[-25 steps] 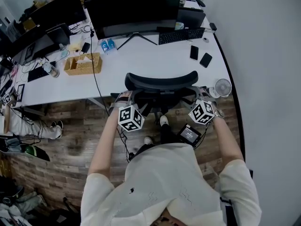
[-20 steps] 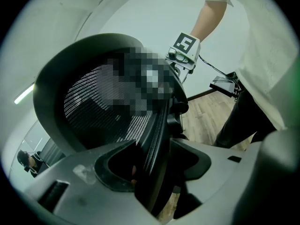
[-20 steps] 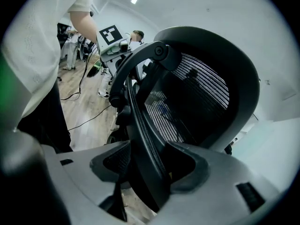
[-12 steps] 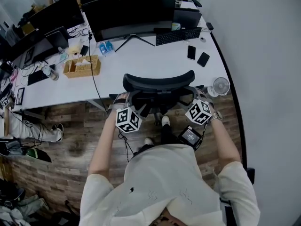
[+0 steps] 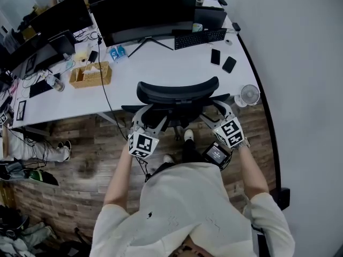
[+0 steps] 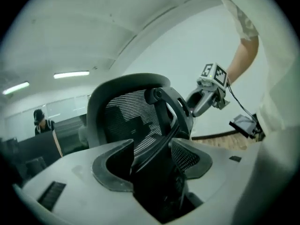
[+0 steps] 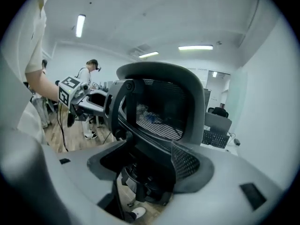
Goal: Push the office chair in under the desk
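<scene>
A black mesh-backed office chair (image 5: 177, 88) stands with its seat tucked under the white desk (image 5: 155, 68) and its back at the desk's near edge. My left gripper (image 5: 149, 114) is open just behind the left side of the backrest. My right gripper (image 5: 218, 107) is open behind the right side. The left gripper view looks up at the chair (image 6: 136, 121) between my left gripper's (image 6: 152, 159) spread jaws, with the right gripper (image 6: 207, 93) beyond. In the right gripper view the chair (image 7: 164, 107) fills the gap of my right gripper (image 7: 150, 165); the left gripper (image 7: 77, 92) shows at its far side.
A wide monitor (image 5: 144, 12), a keyboard (image 5: 201, 37), two phones (image 5: 215, 57), a wooden box (image 5: 90, 75) and a small fan (image 5: 249, 95) sit on the desk. A grey wall (image 5: 300, 90) runs along the right. Someone's legs (image 5: 37, 149) lie at the left.
Both grippers have drawn back a little from the backrest toward my body, and their jaws now show clear of it. The chair stays where it was against the desk.
</scene>
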`<state>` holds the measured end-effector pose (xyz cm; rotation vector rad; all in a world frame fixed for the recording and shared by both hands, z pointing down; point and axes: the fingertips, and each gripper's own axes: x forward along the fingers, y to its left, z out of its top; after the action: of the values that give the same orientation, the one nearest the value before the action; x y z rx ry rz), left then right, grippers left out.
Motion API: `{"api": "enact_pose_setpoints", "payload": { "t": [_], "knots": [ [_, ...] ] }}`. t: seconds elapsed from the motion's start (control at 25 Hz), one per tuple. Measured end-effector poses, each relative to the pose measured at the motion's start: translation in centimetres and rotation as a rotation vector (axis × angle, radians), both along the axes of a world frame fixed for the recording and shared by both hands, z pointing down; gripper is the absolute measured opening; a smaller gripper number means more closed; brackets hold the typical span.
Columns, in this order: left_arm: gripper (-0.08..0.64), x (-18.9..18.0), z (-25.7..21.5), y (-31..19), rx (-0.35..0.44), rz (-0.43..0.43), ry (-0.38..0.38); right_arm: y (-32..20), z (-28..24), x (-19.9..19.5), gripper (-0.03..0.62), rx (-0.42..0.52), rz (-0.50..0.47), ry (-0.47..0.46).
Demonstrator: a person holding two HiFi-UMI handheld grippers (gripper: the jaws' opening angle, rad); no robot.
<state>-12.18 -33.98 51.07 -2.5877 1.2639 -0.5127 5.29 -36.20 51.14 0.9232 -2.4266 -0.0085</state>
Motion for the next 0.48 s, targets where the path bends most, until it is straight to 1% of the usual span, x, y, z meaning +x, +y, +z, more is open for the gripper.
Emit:
{"api": "enact_pose_setpoints", "payload": {
  "t": [0.12, 0.2, 0.28, 0.36, 0.48],
  "knots": [
    [0.239, -0.2, -0.8, 0.5, -0.067, -0.037, 0.161, 1.2, 0.2, 0.4, 0.282, -0.034, 0.044, -0.052],
    [0.213, -0.3, -0.4, 0.9, -0.122, -0.054, 0.227, 1.9, 0.5, 0.3, 0.268, -0.055, 0.067, -0.09],
    [0.193, -0.3, 0.4, 1.5, -0.171, -0.067, 0.252, 2.6, 0.6, 0.1, 0.258, -0.078, 0.086, -0.125],
    [0.165, 0.0, 0.9, 2.0, -0.197, -0.079, 0.263, 3.3, 0.6, -0.2, 0.244, -0.086, 0.103, -0.148],
    [0.084, 0.4, 0.8, 2.7, -0.21, -0.092, 0.305, 4.2, 0.4, -0.7, 0.196, -0.087, 0.125, -0.187]
  ]
}}
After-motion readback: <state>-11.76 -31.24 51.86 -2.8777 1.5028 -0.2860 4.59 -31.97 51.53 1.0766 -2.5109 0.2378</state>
